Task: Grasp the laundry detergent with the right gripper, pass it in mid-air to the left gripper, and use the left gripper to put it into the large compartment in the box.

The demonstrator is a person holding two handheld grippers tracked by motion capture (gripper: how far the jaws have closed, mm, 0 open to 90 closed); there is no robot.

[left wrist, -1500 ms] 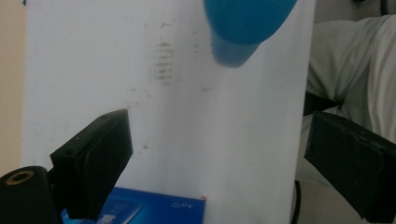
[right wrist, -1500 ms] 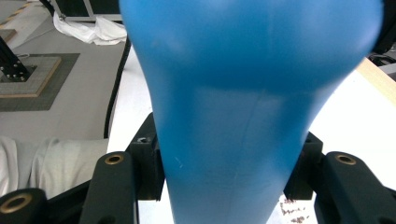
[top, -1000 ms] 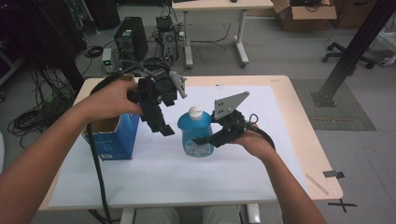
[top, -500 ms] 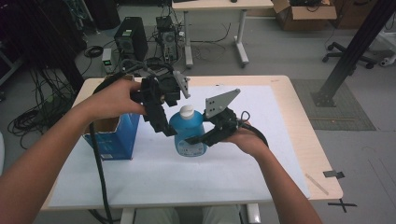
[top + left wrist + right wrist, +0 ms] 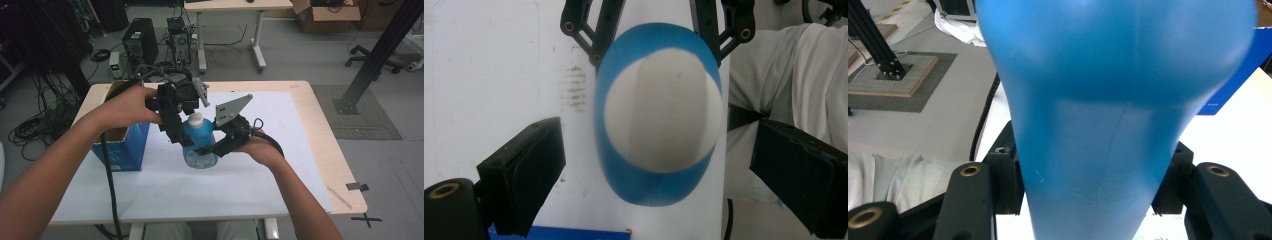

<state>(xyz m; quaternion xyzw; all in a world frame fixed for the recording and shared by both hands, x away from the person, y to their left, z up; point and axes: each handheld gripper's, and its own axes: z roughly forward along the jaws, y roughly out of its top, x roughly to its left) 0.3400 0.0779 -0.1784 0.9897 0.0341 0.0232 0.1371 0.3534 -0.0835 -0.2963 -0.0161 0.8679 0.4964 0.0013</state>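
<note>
1. A blue plastic bottle (image 5: 198,146) with a white cap (image 5: 195,119) stands upright near the middle of the tabletop, on the white sheet (image 5: 280,165) that covers most of it.
2. The right gripper (image 5: 202,150) comes in level from the side of the tabletop's right edge; its jaws are clamped on the bottle's lower body, pads pressed against both flanks.
3. In the right gripper view the blue body (image 5: 1108,115) rises straight up between those two jaws.
4. The left gripper (image 5: 181,135) hangs over the bottle, pointing down at it, its jaws spread wide on either side of the cap and touching nothing.
5. In the left gripper view the cap (image 5: 663,107) lies between the parted pads (image 5: 531,170).
6. An open blue cardboard box (image 5: 121,150) stands just beside the bottle, toward the tabletop's left edge, under the left forearm.
7. Bare wood (image 5: 320,120) shows along the tabletop's right edge.
</note>
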